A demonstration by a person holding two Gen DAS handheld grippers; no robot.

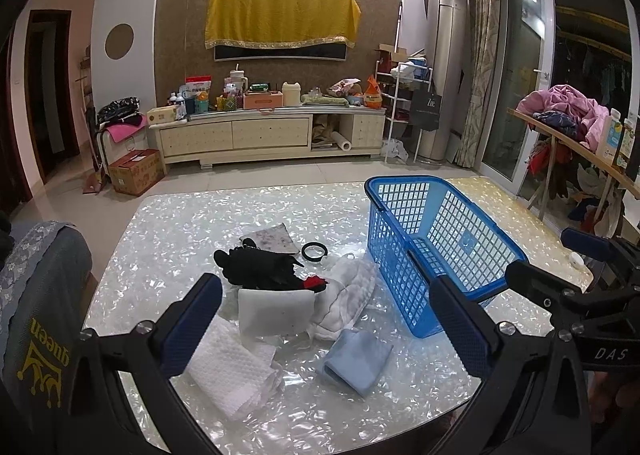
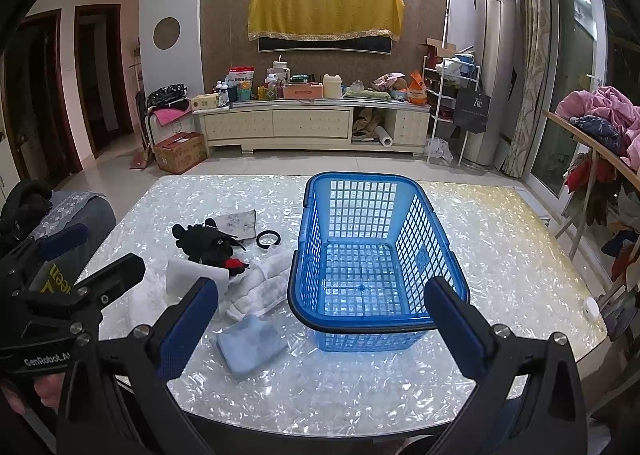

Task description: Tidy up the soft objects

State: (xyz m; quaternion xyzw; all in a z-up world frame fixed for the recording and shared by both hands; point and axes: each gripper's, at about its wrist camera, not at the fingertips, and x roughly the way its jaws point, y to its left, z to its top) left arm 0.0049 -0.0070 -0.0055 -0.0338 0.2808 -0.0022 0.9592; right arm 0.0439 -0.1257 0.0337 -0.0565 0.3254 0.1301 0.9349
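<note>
Left to right. Your left gripper (image 1: 326, 321) hovers above the near-left of the table (image 1: 168, 231), fingers spread wide, nothing held. The soft pile lies below it: waffle-weave white cloth (image 1: 230, 369) nearest you, white sponge block (image 1: 276, 311), black plush toy (image 1: 258, 267) behind it, white towel (image 1: 346, 295), folded blue cloth (image 1: 356, 359).

Risks, my read:
- Items overlap. The sponge block leans on the plush and the towel, so a deep pinch may drag two at once.
- The black ring (image 1: 314, 251) sits just beside the plush and looks rigid; don't sweep it in.
- The blue cloth is flat on a glossy top, so the fingers may skate over it instead of catching a fold.

The blue basket (image 2: 376, 255) stands upright to the right of the pile, empty, mouth up, long axis running away from you. The towel's edge lies close to its left wall; contact unclear.

Your right gripper (image 2: 322, 319) is held over the basket's near rim, fingers wide, empty. Bumping that rim could slide the light basket.
</note>
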